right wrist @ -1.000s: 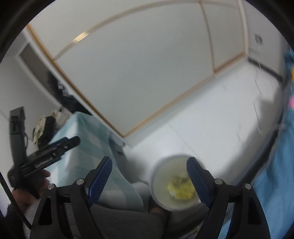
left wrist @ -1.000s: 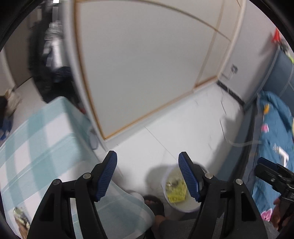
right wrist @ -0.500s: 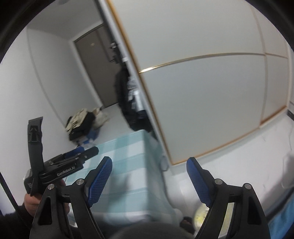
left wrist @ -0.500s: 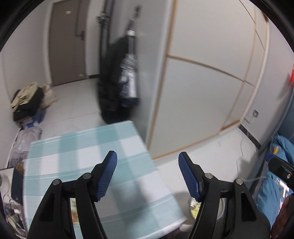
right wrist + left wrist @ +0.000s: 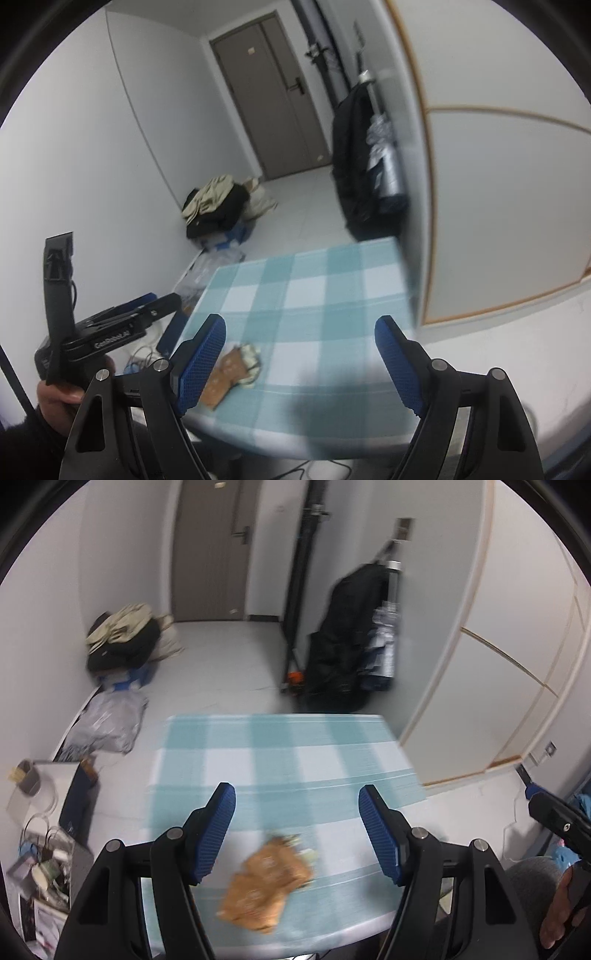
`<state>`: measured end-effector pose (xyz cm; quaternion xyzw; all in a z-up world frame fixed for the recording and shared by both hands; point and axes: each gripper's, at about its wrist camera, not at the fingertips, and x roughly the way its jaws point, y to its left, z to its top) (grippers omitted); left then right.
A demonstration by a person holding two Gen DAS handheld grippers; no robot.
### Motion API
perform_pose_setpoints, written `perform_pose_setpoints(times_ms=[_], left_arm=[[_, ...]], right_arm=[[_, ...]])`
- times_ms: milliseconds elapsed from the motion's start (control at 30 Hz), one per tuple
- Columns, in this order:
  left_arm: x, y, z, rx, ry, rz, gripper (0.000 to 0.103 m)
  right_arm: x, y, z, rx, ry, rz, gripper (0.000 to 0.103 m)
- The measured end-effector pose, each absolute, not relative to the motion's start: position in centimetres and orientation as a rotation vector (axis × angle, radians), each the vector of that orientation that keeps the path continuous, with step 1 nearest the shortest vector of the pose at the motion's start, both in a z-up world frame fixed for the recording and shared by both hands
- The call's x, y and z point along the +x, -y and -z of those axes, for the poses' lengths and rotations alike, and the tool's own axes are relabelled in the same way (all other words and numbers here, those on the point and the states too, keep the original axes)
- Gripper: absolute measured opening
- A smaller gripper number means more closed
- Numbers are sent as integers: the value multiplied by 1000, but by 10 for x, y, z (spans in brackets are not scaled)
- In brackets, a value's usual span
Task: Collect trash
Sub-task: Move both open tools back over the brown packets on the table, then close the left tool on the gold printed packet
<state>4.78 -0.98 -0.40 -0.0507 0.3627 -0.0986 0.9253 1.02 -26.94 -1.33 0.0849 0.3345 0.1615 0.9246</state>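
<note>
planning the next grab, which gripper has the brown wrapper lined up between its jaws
The left gripper: the crumpled brown paper wrapper lies centred below its open jaws, while it sits off beside the right gripper.

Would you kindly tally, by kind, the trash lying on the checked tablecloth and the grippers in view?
Brown paper wrapper: 1
Pale crumpled scrap beside it: 1
Grippers, jaws open and empty: 2, the left gripper and right gripper
Total: 4

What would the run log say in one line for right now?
left tongs: open, empty | right tongs: open, empty | brown wrapper: lying on checkered tablecloth, untouched | step: pickup not yet begun
</note>
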Motion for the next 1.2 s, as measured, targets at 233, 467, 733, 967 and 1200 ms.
perform_pose_setpoints(times_ms=[233, 467, 733, 967, 1200], left_arm=[[50, -30, 32, -156, -813, 165, 66], [62, -40, 70, -182, -941, 216, 66], [67, -23, 104, -190, -1081, 306, 66], [62, -8, 127, -105, -1163, 354, 66], [57, -4, 129, -23, -1154, 315, 66]], right_arm=[[26, 210, 46, 92, -799, -408, 83], [45, 187, 63, 77, -813, -406, 83], [66, 198, 70, 256, -836, -383, 83], [69, 202, 68, 308, -824, -374, 83], [62, 208, 62, 324, -796, -387, 83]])
